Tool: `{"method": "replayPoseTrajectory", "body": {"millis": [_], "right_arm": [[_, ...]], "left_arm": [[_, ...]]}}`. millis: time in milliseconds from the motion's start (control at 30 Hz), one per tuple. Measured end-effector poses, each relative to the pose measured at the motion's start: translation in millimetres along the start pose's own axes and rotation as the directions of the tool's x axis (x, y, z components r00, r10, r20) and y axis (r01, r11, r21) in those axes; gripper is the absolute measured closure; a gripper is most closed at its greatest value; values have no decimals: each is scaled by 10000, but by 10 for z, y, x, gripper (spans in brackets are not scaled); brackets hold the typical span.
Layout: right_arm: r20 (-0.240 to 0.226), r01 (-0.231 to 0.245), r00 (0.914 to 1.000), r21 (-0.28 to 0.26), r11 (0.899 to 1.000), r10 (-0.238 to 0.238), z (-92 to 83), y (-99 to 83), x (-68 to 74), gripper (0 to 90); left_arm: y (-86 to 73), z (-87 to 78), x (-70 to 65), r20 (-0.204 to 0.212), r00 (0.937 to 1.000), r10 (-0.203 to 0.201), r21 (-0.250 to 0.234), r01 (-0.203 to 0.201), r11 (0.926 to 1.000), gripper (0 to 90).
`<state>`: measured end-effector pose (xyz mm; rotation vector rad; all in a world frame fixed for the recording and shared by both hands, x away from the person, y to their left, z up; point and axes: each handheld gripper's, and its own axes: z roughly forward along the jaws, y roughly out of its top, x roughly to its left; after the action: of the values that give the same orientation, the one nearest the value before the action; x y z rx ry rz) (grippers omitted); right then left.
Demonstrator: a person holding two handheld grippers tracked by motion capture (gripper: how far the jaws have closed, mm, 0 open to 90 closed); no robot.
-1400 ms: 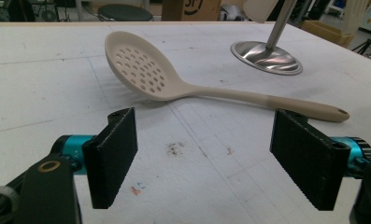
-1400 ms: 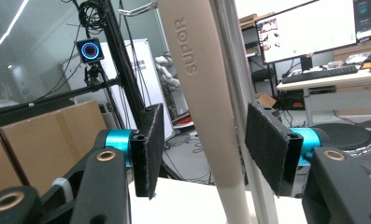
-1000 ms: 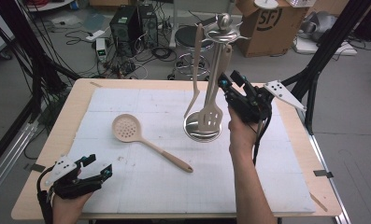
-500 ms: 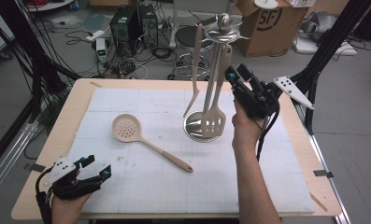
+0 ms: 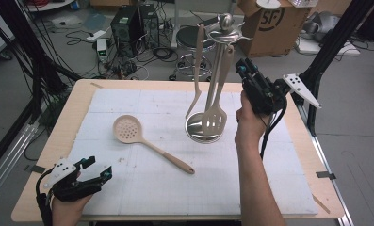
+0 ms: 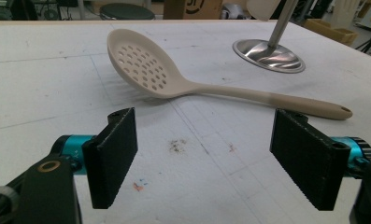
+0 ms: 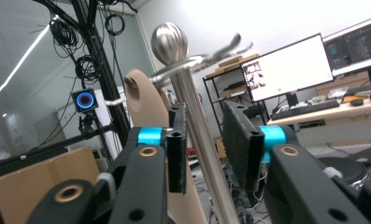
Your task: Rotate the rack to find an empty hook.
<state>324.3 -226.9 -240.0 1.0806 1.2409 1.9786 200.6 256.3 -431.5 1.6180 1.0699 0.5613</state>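
High view: two utensils [image 5: 212,101] hang on the rack [image 5: 226,33], one skimmer [image 5: 142,140] lies flat

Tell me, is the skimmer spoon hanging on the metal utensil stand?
No, the skimmer spoon lies flat on the table, apart from the stand.

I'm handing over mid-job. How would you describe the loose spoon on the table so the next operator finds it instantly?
Start from the steel utensil stand on the white mat. Left of its round base, the beige skimmer spoon lies flat, handle pointing toward the person. Unlike the slotted turner and the other utensil hanging on the stand, it lies loose, its round bowl full of small holes.
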Motion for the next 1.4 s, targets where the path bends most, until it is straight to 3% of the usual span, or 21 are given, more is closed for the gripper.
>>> {"method": "replayPoseTrajectory", "body": {"millis": [100,300,500,833,1200,1400], "right_arm": [[-65,83,9999,-132,9999,-84,11,11,22,756],[-142,28,9999,-215,9998,-31,40,2,3,895],[-311,-208,9993,-198,9996,202,97,53,0,896],[-577,128,9982,-361,9993,-149,156,173,139,896],[-283,699,9971,-216,9973,-705,215,206,196,897],[-308,586,9978,-86,9982,-589,232,191,186,896]], "left_arm": [[1,-2,-2,20,10000,-13,-13,13,10000,238],[5,-6,-5,18,10000,-45,-74,45,10000,238],[7,4,-5,29,10000,6,-42,-5,10000,238],[5,-9,5,18,10000,-4,-60,5,10000,238],[8,-15,8,-20,10000,-49,-77,49,10000,238],[6,-8,7,-11,10000,-16,-33,16,10000,238]]}}
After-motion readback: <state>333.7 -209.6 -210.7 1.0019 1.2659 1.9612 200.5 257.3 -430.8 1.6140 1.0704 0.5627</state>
